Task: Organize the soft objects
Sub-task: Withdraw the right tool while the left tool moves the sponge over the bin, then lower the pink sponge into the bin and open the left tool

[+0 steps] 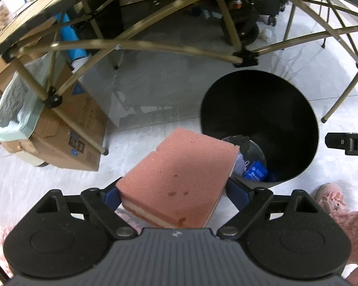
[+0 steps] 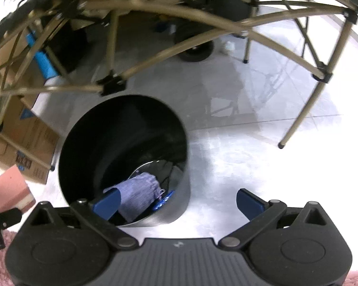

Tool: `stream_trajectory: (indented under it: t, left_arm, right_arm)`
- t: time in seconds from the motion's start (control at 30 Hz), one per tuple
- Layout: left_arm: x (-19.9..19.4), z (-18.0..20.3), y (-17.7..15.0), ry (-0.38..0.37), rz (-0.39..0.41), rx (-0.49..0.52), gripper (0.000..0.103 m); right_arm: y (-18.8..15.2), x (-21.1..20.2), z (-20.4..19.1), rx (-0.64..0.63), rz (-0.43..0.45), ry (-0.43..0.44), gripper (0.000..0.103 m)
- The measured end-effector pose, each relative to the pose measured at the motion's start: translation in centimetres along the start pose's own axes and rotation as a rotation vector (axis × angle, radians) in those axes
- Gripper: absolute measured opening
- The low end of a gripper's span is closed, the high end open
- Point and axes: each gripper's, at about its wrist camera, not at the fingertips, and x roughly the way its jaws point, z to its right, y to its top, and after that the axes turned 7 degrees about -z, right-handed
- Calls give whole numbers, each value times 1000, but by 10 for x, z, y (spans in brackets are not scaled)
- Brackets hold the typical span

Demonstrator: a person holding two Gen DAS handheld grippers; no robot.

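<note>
My left gripper (image 1: pixel 173 196) is clenched on the pink sponge (image 1: pixel 181 176); my right gripper (image 2: pixel 179 202) is released. Step: deposit. Next, carry the sponge toward 2 o'clock, over the black bin (image 1: pixel 298 109).

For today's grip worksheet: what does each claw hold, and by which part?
Left claw grips the pink sponge by its near end, across the side edges. Right claw: open, holding nothing.
</note>
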Motion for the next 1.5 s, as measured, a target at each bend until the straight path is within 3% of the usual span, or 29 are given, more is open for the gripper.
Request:
stream_trajectory:
  t: [0.43,0.67,0.87,1.3,1.5]
  left_arm:
    - [12,54,35,-60,-39,78,89]
    - [25,77,58,-135,-94,57,89]
    - [32,93,71,-146,-107,53,89]
    - [51,106,86,-178,-158,-14,89]
    - [59,105,87,-174,-183,-35,90]
  right_arm:
    - [1,-13,40,80,46,-45,103]
    - [7,-31,59,104,98,-64,103]
    - [17,-39,64,84,117,-79,103]
    - [53,-25,81,30,38,-143,103]
    - [48,-16,78,1,11,-149,103]
